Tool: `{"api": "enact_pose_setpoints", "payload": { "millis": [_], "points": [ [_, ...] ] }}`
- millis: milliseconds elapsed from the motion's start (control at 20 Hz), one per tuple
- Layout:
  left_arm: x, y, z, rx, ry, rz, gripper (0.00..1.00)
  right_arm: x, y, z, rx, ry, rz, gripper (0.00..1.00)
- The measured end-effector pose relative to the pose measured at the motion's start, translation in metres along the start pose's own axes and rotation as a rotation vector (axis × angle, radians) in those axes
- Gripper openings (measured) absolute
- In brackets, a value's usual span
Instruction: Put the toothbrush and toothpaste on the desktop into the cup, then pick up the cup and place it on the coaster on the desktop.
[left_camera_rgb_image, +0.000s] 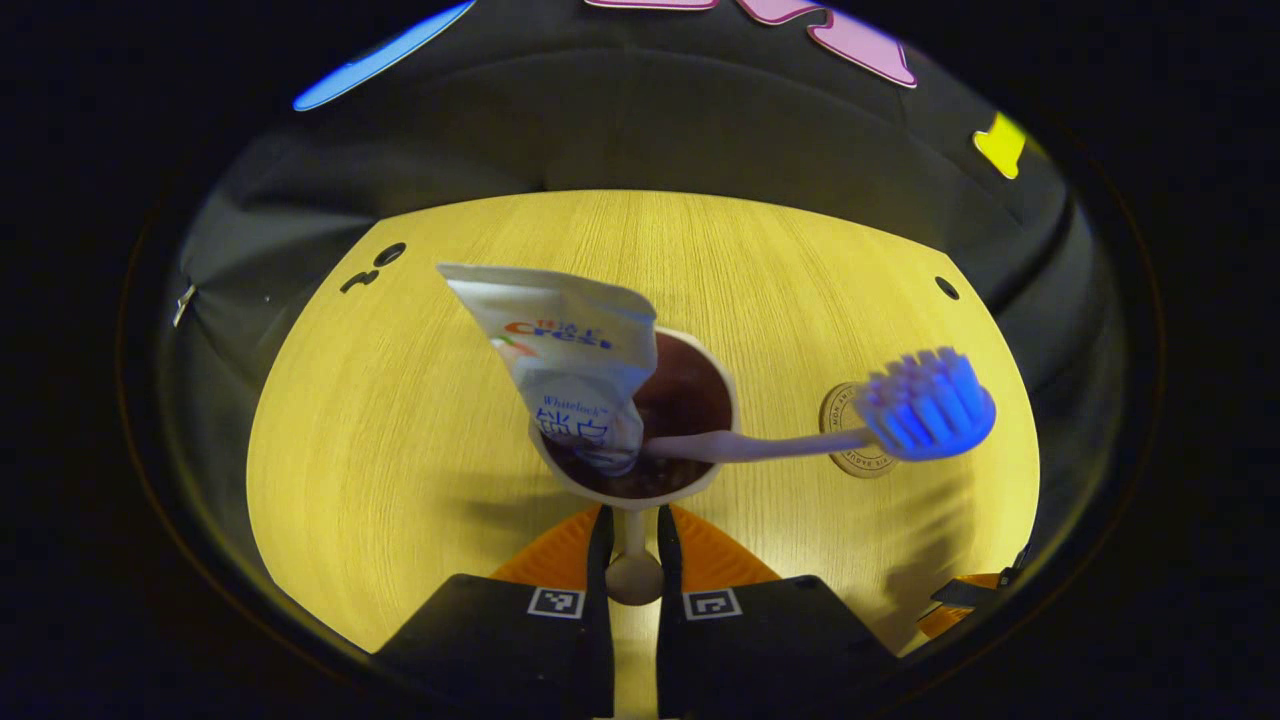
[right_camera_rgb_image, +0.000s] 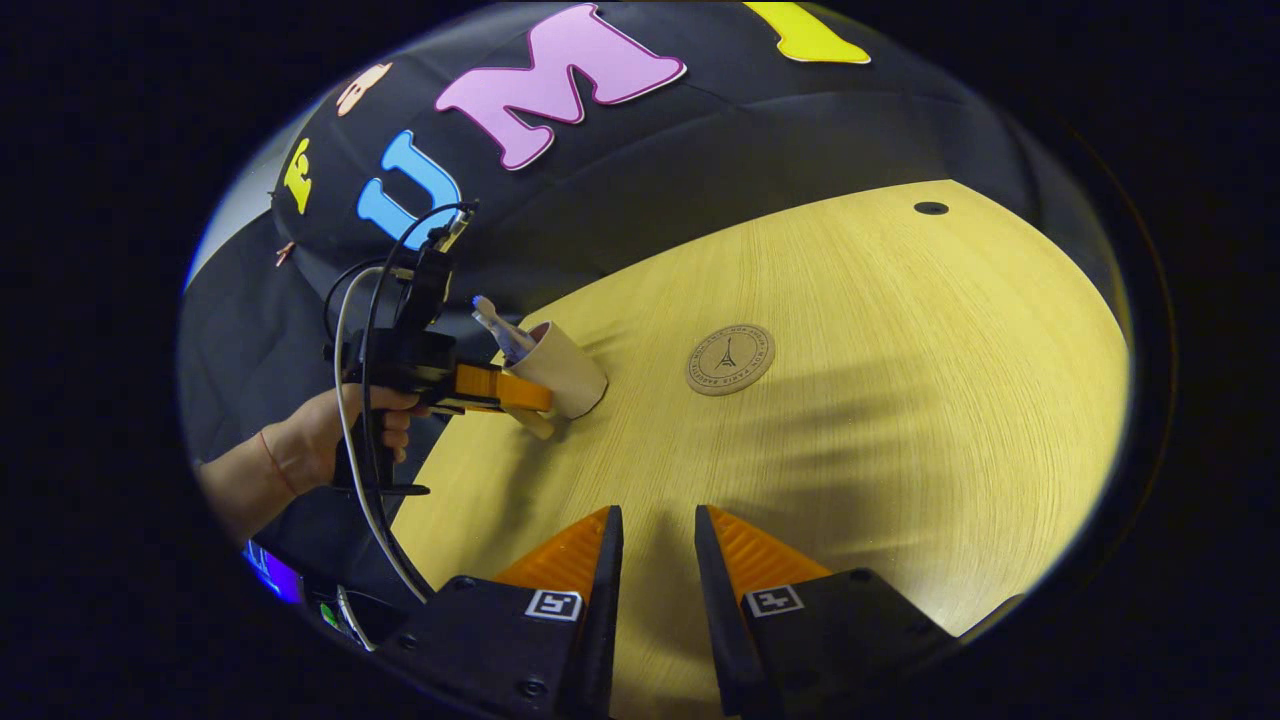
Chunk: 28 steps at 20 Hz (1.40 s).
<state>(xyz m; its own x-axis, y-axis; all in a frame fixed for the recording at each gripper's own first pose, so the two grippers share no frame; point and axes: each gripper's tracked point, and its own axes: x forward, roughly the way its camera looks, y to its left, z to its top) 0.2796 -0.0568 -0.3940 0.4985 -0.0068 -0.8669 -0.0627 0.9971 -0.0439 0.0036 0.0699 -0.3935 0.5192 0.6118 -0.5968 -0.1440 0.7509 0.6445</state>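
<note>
My left gripper (left_camera_rgb_image: 633, 520) is shut on the handle (left_camera_rgb_image: 634, 575) of a pale cup (left_camera_rgb_image: 722, 392). A white toothpaste tube (left_camera_rgb_image: 570, 360) and a toothbrush with a blue bristle head (left_camera_rgb_image: 925, 405) stick out of the cup. The round coaster (left_camera_rgb_image: 838, 415) lies on the table just beyond the cup, to its right, partly behind the brush head. In the right gripper view, the cup (right_camera_rgb_image: 568, 375) leans in the left gripper (right_camera_rgb_image: 505, 392), left of the coaster (right_camera_rgb_image: 730, 360). I cannot tell whether the cup touches the table. My right gripper (right_camera_rgb_image: 655, 525) is open over bare table.
The yellow wooden table (right_camera_rgb_image: 900, 400) has small dark holes near its far corners (right_camera_rgb_image: 931, 208). A hand (right_camera_rgb_image: 330, 435) holds the left gripper, with cables looping up from it. Black cloth walls stand behind the table. The right gripper's tip (left_camera_rgb_image: 960, 600) shows at the table's right edge.
</note>
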Motion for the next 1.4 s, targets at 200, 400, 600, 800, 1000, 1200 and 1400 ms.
{"api": "enact_pose_setpoints", "payload": {
  "millis": [200,400,600,800,1000,1200,1400],
  "points": [
    [-0.004,-0.008,0.002,0.027,-0.002,-0.019,0.21,-0.001,-0.003,0.004,0.009,-0.010,-0.006,0.44],
    [-0.002,-0.033,0.005,0.064,-0.005,-0.034,0.21,-0.005,-0.007,0.006,0.013,-0.022,-0.016,0.44],
    [0.002,-0.066,0.011,0.101,-0.008,-0.067,0.21,-0.012,-0.017,0.010,0.024,-0.037,-0.033,0.44],
    [0.004,-0.103,0.015,0.156,-0.010,-0.110,0.21,-0.019,-0.027,0.014,0.039,-0.056,-0.050,0.44],
    [0.008,-0.137,0.015,0.203,-0.006,-0.147,0.21,-0.026,-0.033,0.012,0.054,-0.068,-0.067,0.44],
    [0.013,-0.157,0.017,0.235,-0.004,-0.163,0.21,-0.029,-0.039,0.013,0.070,-0.079,-0.084,0.44],
    [0.018,-0.167,0.017,0.254,0.001,-0.171,0.21,-0.032,-0.046,0.014,0.084,-0.086,-0.096,0.45]
  ]
}}
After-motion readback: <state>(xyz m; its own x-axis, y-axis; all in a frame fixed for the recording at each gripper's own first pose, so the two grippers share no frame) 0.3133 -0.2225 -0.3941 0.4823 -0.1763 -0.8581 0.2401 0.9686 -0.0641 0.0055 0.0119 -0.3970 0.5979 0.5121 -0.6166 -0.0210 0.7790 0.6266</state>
